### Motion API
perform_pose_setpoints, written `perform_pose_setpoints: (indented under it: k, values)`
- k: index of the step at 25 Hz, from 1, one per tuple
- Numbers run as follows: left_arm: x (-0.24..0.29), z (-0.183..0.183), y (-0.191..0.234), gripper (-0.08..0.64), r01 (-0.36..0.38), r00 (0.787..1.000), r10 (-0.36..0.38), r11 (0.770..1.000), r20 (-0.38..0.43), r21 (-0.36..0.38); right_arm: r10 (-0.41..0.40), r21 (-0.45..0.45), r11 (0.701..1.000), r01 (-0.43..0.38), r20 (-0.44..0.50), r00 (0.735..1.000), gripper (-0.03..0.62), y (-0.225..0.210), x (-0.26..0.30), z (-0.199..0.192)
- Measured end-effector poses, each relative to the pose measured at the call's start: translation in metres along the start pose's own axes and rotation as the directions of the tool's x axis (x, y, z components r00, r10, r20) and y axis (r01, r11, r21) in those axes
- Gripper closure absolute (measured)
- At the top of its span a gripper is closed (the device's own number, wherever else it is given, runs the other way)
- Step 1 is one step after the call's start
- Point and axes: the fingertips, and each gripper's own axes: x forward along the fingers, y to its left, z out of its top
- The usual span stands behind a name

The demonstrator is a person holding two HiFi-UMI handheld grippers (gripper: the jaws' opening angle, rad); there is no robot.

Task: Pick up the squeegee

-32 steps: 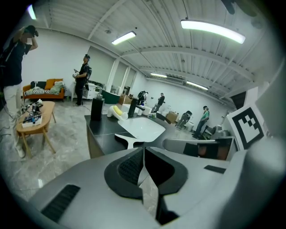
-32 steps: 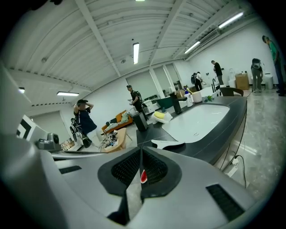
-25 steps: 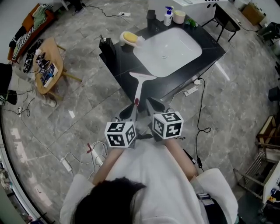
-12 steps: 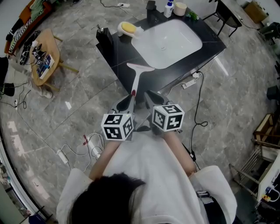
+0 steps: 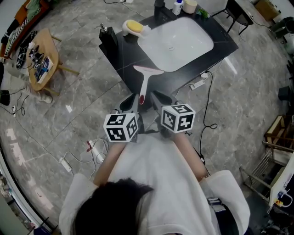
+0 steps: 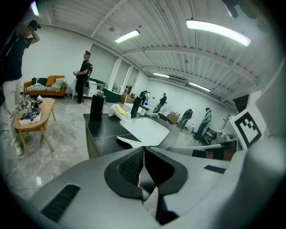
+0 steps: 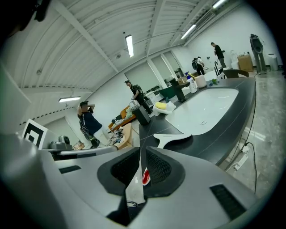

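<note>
squeegee (image 5: 144,82) lies between closed left tongs (image 5: 130,103) and closed right tongs (image 5: 159,98).

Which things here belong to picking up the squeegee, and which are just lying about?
For the job:
- squeegee, lying on the counter
- left gripper, shut
- right gripper, shut

Lying about:
- sink
- sponge
- bottle
- table
- cables on the floor

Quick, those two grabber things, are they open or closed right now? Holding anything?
Left gripper: closed, holding nothing.
Right gripper: closed, holding nothing; the squeegee lies on the counter ahead.
</note>
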Motion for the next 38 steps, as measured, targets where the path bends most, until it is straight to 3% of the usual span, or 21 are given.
perform_pose_setpoints:
  k: [7, 10, 14, 38]
  values:
    - [0.021, 0.007, 0.018, 0.526, 0.026, 0.999, -0.026, 1.0, -0.037, 0.003, -0.016, 0.083, 0.996, 0.018, -0.024, 1.0, 0.557, -0.016, 0.022, 0.001]
    - [0.031, 0.01, 0.025, 0.526, 0.043, 0.997, -0.042, 0.999, -0.058, 0.007, -0.005, 0.135, 0.991, 0.011, -0.041, 0.999, 0.474, -0.02, 0.031, 0.003]
    - [0.044, 0.014, 0.032, 0.526, 0.069, 0.994, -0.067, 0.998, -0.086, 0.011, -0.018, 0.179, 0.983, 0.026, -0.047, 0.999, 0.465, -0.025, 0.042, 0.006]
    - [0.094, 0.028, 0.067, 0.526, 0.109, 0.982, -0.107, 0.994, -0.158, 0.009, -0.067, 0.243, 0.964, 0.108, -0.17, 0.983, 0.434, -0.048, 0.08, -0.002]
